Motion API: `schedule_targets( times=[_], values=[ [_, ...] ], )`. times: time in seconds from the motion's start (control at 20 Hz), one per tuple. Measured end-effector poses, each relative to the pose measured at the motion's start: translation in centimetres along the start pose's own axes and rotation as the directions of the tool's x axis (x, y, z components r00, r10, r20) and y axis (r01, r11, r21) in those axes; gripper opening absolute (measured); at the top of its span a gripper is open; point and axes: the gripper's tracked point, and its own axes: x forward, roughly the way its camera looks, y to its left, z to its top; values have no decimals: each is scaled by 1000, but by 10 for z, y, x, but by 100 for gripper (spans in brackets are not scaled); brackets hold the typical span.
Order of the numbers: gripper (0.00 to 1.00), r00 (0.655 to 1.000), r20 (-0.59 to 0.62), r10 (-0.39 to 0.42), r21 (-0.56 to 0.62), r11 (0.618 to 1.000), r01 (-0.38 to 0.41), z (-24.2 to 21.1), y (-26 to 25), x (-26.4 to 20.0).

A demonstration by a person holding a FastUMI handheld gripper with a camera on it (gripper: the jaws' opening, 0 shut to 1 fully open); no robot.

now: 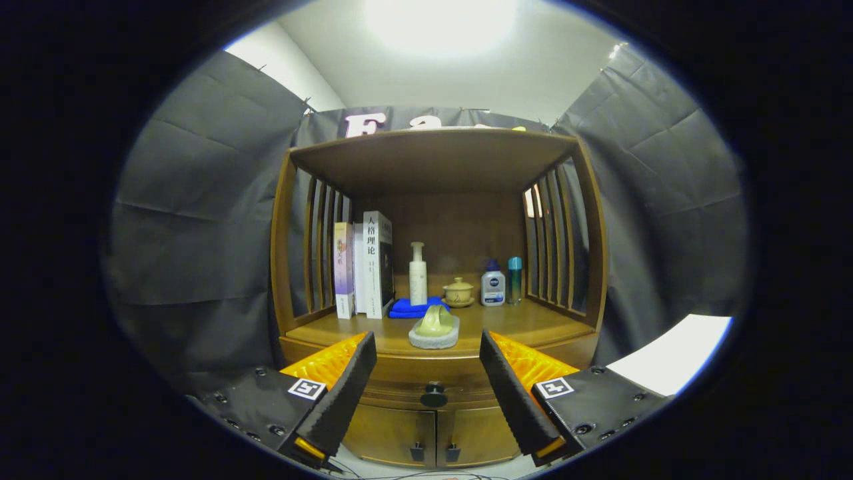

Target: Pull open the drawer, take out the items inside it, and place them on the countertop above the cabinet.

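A wooden cabinet stands ahead of me with its drawer front closed under the countertop. A round dark knob sits in the middle of the drawer front, between my two fingers and some way beyond them. My gripper is open, with nothing between its fingers. What lies inside the drawer is hidden. On the front of the countertop rests a grey stone-like tray with a pale green piece on it.
Further back on the countertop stand books, a white pump bottle, a blue cloth, a small lidded cup and two small bottles. Slatted sides and a top board enclose the shelf. Two lower doors sit below the drawer.
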Motion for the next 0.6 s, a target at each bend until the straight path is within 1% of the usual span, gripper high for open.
schedule_targets(
  times=[0.1,0.2,0.45,0.6],
  values=[
    [98,999,35,-10,25,1000,9,12,-5,-6],
    [98,999,39,-19,21,1000,18,11,-9,-7],
    [98,1000,-3,24,51,998,-23,1,1,-5],
    [98,999,-5,35,64,997,-35,2,3,-6]
  ],
)
